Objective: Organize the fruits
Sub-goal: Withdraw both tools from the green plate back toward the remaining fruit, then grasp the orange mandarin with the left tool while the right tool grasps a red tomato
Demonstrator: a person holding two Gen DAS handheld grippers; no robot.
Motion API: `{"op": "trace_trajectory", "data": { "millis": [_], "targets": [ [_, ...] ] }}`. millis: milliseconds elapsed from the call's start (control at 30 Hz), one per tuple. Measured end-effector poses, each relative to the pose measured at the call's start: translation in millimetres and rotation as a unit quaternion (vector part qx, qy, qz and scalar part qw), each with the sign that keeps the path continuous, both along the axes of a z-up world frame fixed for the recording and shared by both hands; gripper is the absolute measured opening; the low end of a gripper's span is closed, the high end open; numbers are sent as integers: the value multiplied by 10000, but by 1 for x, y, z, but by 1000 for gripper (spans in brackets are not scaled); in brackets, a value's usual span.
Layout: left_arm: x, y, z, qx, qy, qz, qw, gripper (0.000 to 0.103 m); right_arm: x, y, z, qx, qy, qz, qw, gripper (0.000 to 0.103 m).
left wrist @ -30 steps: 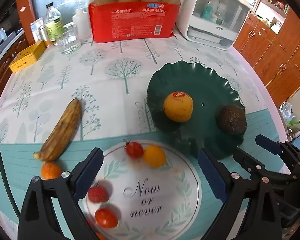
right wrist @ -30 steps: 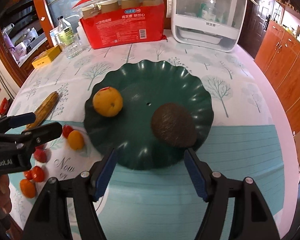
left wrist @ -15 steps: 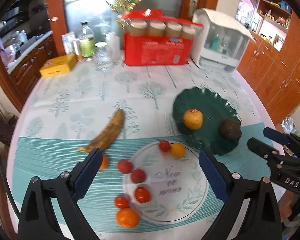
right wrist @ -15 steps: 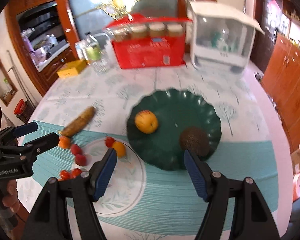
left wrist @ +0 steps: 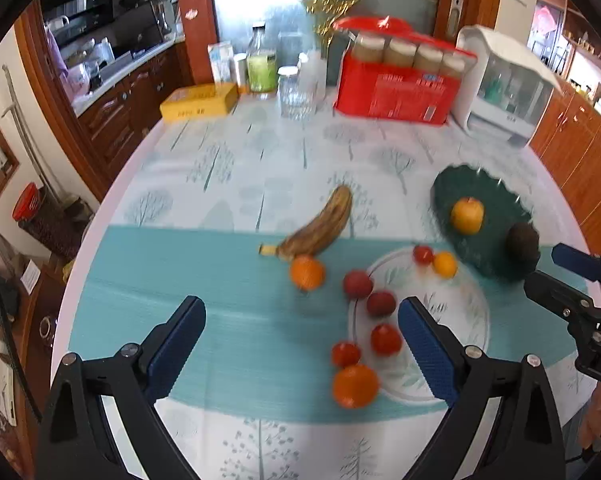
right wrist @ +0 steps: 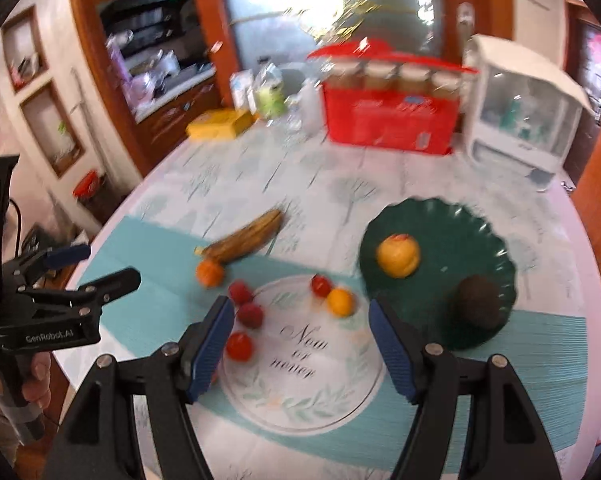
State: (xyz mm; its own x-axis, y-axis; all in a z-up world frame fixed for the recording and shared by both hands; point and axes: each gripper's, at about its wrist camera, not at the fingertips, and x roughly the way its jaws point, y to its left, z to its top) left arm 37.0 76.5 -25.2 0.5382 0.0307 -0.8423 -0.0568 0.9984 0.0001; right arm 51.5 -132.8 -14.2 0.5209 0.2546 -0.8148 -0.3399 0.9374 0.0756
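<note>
Kitchen w/ wood cabinets behind, round table w/ a tree-print cloth and a teal mat up front. Going left to right: yellow box at the far edge, then a bottle w/ green stuff and a glass jar, red pack of jars, white appliance far right. On the cloth, a browned banana lies at a slant, stem end just beside a small orange. Next come red fruits, prob tomatoes or similar (blurry): two at the left edge of the round "Now or never" print, two more nearer the camera, plus a bigger orange closest. One more red one touches a yellow-orange fruit just beside the green scalloped plate. On the plate: yellow apple-ish fruit and a dark avocado, apart from each other. Left gripper hovers above the mat, jaws wide apart, nothing in them. Right gripper is over the print, jaws also spread, holding nothing.
</note>
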Motion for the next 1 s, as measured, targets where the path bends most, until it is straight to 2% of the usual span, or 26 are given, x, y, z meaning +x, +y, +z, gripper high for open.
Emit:
{"op": "trace_trajectory", "data": {
  "millis": [167, 300, 467, 600, 833, 1000],
  "targets": [
    [-14, -2, -31, -145, 371, -207, 9990, 97, -9, 19, -22, -118, 133, 365, 9992, 70],
    [-23, -12, -60, -219, 630, -418, 9969, 97, -8, 26, -42, -142, 314, 416, 9985, 70],
    [-27, -22, -91, -325, 793, -515, 9950, 96, 1, 32, -72, -70, 691, 535, 9962, 70],
    [-26, -29, -111, -512, 863, -557, 9934, 92, 7, 35, -89, -74, 867, 501, 9949, 68],
    [-14, -35, -135, -755, 1048, -490, 9904, 60, 16, 34, -106, 63, 1122, 453, 9926, 65],
    [-12, -31, -138, -1129, 1013, -492, 9872, 45, 18, 42, -114, 104, 1249, 580, 9904, 64]
  ]
}}
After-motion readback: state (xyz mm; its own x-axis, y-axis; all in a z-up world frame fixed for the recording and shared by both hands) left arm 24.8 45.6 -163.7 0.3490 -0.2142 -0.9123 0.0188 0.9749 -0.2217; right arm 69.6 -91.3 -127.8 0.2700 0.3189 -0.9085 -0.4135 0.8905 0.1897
